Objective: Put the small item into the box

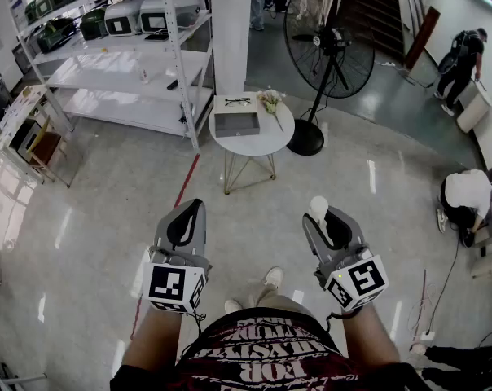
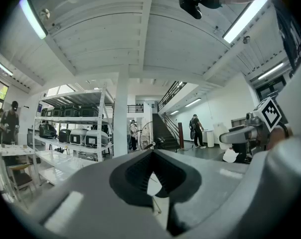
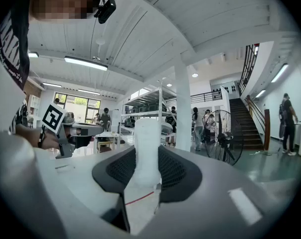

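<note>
I'm standing on the pale polished floor (image 1: 83, 243), both tongs held out roughly level in front of me. My right tongs (image 1: 326, 213) are pinching the small white item (image 1: 317, 208) — a pale, rough-surfaced stub standing upright between the dark pads, its top poking above the tips. My left tongs (image 1: 192, 206) are pressed together, pad meeting pad at the tips, and carry nothing.

The box (image 1: 236, 124) is straight ahead at twelve o'clock — grey, its top open, sitting on the round table (image 1: 258, 147), well apart from both tongs. So the item is in my right grip and not in the box. Just behind the box a pair of glasses (image 1: 238, 101) lies on something flat and white; lid or sheet, I cannot tell. At the box's one o'clock, on the same tabletop, rests a sprig of flowers (image 1: 270, 100).

Past the table at one o'clock stands a big black fan (image 1: 331, 47) on its round base. At ten to eleven o'clock there is a white shelving rack (image 1: 124, 63) with machines on its top tier. A red line (image 1: 186, 182) runs along the floor from near the table's foot towards my left tongs. Over at three o'clock a person (image 1: 466, 195) crouches low on the floor.
</note>
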Available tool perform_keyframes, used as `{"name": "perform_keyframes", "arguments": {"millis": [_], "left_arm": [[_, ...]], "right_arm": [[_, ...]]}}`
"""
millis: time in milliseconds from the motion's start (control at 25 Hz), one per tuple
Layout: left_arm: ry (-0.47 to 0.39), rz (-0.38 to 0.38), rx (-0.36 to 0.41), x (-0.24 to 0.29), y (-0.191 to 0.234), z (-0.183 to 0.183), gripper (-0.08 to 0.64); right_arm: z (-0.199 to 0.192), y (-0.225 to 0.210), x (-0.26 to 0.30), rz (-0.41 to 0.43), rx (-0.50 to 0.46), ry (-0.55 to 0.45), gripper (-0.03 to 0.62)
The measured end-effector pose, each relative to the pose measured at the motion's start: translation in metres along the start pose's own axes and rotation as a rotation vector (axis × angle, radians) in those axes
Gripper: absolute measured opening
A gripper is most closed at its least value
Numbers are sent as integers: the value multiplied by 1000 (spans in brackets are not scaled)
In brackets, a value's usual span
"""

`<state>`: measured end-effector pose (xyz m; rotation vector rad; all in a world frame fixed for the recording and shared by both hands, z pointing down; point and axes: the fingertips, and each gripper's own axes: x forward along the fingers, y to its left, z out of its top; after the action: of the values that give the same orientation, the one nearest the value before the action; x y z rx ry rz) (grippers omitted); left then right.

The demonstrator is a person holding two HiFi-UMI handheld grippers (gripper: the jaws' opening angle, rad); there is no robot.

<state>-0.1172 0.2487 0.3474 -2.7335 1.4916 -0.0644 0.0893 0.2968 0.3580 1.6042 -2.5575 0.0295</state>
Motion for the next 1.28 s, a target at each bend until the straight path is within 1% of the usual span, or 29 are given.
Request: {"name": "perform_keyframes", "arguments": {"millis": [160, 320, 600, 840, 1040, 1280], "left_arm": [[19, 4, -6, -6, 1, -4, 0], [17, 10, -12, -13, 5, -8, 0], [10, 50, -28, -30, 25, -12, 0], [49, 48, -14, -38, 26, -27, 0], [69, 52, -6, -25, 32, -31, 0], [72, 54, 9, 7, 37, -23, 0]], "right_arm": [[-3, 6, -2, 11, 19, 15, 155], [0, 9, -5, 37, 81, 10, 155], [9, 15, -6, 66, 123, -8, 155], [4, 14, -7, 67, 172, -26, 155], [-4, 6, 2, 65, 209, -27, 155], [-6, -24, 10, 43, 238, -38, 155]]}}
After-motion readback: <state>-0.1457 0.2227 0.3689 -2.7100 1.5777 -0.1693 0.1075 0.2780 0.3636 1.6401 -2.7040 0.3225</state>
